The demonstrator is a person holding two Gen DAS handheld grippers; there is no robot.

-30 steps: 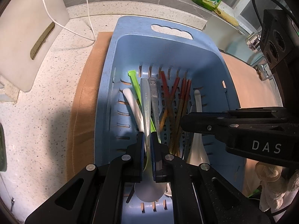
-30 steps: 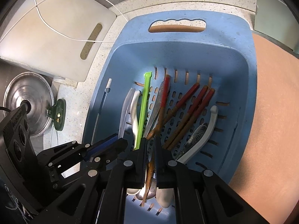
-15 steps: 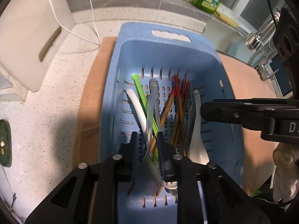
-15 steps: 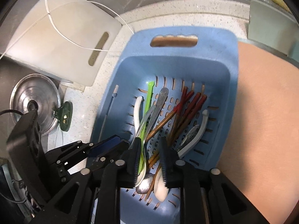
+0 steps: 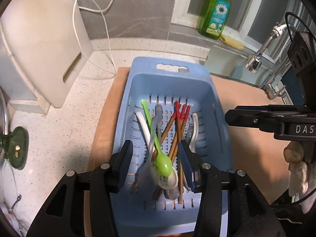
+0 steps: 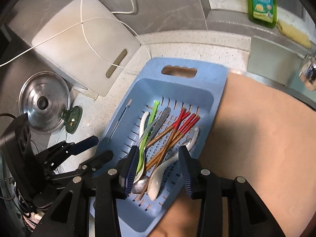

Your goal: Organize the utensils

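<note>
Slotted blue plastic basket [image 5: 217, 98] holds spoons, red-tipped wooden chopsticks [image 5: 178, 126]. Left gripper [image 5: 156, 164] and right gripper [image 6: 158, 169] jaws opening, empty. Steel lid [image 6: 44, 102], soap bottle [image 5: 215, 9] nearby.

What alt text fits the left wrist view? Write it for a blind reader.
The left gripper, opening and holding nothing, hovers above a blue slotted basket of a green spoon, white spoons and red-tipped chopsticks. The basket sits on a tan mat on a speckled counter.
</note>
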